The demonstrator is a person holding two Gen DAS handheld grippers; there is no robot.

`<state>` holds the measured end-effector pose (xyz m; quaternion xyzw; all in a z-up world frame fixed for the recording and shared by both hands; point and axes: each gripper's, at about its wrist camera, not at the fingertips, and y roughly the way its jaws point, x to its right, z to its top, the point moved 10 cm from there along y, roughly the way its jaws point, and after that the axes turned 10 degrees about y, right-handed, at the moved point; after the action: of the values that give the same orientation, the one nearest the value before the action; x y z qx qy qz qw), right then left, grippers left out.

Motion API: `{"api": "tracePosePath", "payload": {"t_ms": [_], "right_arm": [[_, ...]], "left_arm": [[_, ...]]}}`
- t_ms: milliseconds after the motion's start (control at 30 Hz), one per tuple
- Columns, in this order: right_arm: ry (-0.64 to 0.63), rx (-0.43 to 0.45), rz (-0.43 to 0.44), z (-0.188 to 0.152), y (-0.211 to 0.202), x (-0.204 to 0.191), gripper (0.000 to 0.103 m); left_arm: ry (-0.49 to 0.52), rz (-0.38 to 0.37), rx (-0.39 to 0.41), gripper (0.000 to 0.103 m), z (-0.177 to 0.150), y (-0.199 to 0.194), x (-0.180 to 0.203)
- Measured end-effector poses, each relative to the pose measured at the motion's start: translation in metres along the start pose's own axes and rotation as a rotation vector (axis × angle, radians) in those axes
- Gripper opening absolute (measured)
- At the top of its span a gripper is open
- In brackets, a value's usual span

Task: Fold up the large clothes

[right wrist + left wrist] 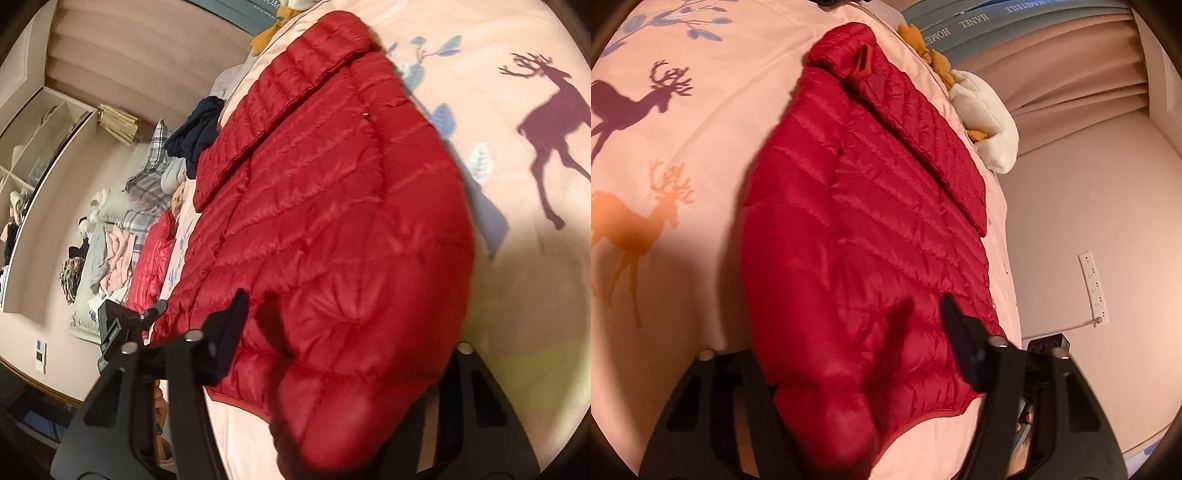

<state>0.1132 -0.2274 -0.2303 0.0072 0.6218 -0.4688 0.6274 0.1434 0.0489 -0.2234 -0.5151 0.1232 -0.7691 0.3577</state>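
Red puffer jacket (871,229) on deer-print bedspread (683,155)

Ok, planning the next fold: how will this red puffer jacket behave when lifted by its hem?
The red puffer jacket looks quilted and puffy, so probably light for its bulk. It will likely drape limply. Its shiny shell suggests it may slip from the jaws or slide across the pink bedspread.
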Motion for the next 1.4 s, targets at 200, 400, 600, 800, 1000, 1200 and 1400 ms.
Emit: {"api": "tracePosePath", "payload": {"t_ms": [200,400,600,800,1000,1200,1400], "right_arm": [[0.013,0.021,0.006,0.000,-0.002,0.004,0.035],[0.005,0.055,0.020,0.002,-0.005,-0.001,0.018],[-0.067,0.095,0.009,0.005,-0.014,-0.020,0.015],[-0.095,0.112,0.026,0.005,-0.022,-0.030,0.014],[-0.122,0.116,0.046,0.002,-0.031,-0.039,0.013],[-0.138,0.121,0.068,0.003,-0.043,-0.047,0.013],[-0.157,0.122,0.088,0.002,-0.053,-0.053,0.013]], "left_arm": [[-0.037,-0.001,0.027,0.028,0.001,-0.007,-0.009],[-0.063,0.004,0.045,0.019,0.001,-0.012,-0.013],[0.079,0.139,0.044,0.018,0.006,-0.018,0.009],[0.191,0.228,0.051,0.018,0.007,-0.026,0.028],[0.271,0.272,0.054,0.018,0.009,-0.028,0.045],[0.323,0.278,0.055,0.018,0.013,-0.029,0.060],[0.333,0.272,0.059,0.018,0.013,-0.037,0.066]]}}
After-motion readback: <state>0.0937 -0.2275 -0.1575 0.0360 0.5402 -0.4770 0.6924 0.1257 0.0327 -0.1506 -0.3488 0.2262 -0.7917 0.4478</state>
